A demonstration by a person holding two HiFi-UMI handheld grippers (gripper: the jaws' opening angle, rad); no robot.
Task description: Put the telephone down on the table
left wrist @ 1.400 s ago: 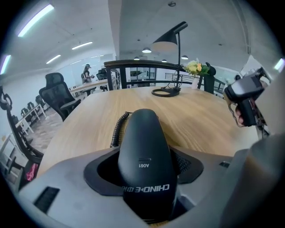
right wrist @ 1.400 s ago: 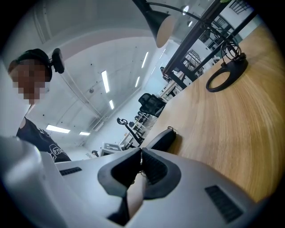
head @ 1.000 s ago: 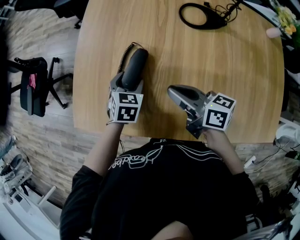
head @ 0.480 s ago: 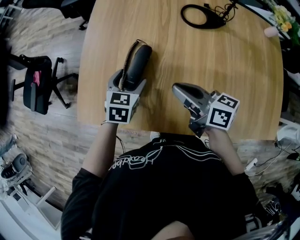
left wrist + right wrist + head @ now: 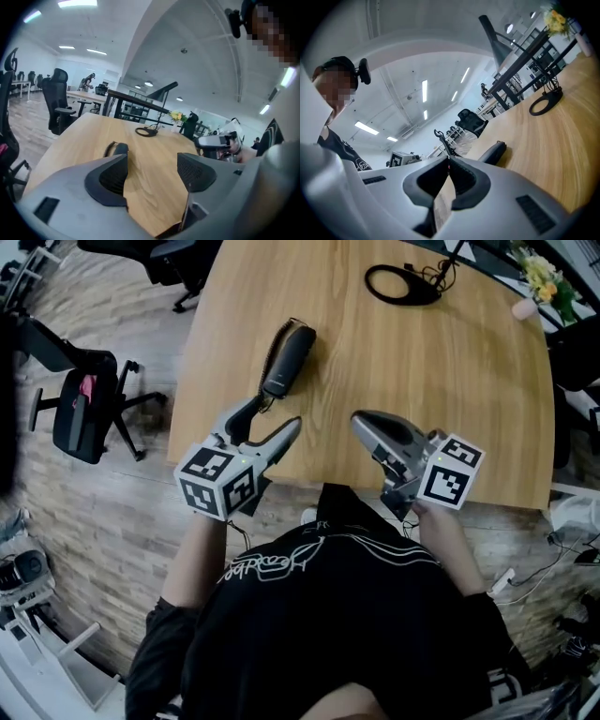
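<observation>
The black telephone handset (image 5: 289,360) lies flat on the wooden table (image 5: 450,390), its coiled cord at its left side. My left gripper (image 5: 272,416) hangs over the table's near edge, a short way behind the handset and apart from it. Its jaws stand wide open with nothing between them. In the left gripper view the handset (image 5: 120,149) shows beyond the left finger (image 5: 110,180). My right gripper (image 5: 367,424) rests near the front edge, shut and empty. The right gripper view has the handset (image 5: 492,152) farther along the table (image 5: 562,140).
A black looped cable (image 5: 403,283) lies at the table's far side, also seen as a black loop (image 5: 545,104). Flowers (image 5: 546,277) stand at the far right corner. An office chair (image 5: 80,409) stands on the floor to the left of the table.
My left gripper has let go of the handset and drawn back toward the near edge with its jaws open. The handset stays on the table. The right gripper has hardly moved.
</observation>
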